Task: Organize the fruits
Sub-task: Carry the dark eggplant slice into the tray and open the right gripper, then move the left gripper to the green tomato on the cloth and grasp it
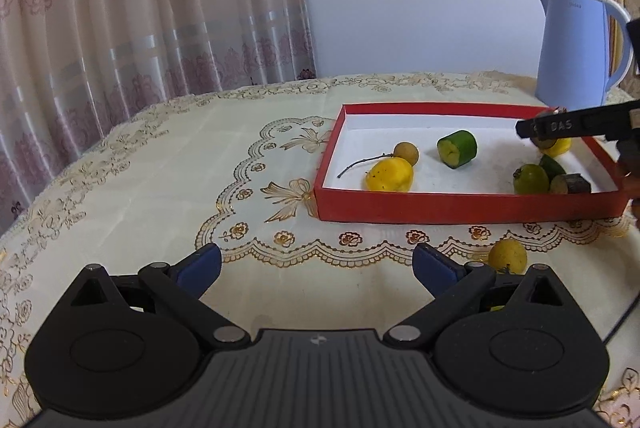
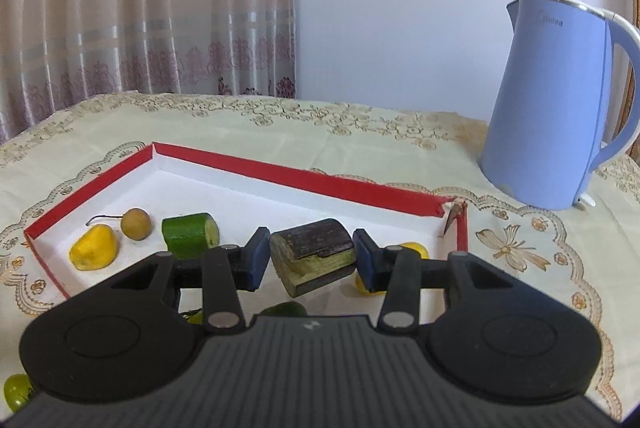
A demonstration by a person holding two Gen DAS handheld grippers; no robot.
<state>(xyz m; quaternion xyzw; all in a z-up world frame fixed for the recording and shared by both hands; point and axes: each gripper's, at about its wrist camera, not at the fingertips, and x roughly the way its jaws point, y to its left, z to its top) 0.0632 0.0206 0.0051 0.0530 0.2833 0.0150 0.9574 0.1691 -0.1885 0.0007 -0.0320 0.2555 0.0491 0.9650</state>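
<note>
Clamping a dark-skinned, green-fleshed fruit chunk (image 2: 313, 255), right hand-held gripper (image 2: 311, 260), left hand-held gripper (image 1: 316, 270) spread wide, empty.

The blue kettle (image 2: 556, 100) bears "Midea"; the right hand-held gripper (image 1: 536, 132) finger reads "DAS".

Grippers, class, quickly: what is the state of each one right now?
Left gripper: open, holding nothing.
Right gripper: closed on a dark-skinned fruit chunk above the red tray.

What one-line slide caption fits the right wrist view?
Right gripper holds a dark-skinned fruit chunk over the red tray, beside a blue kettle.
</note>
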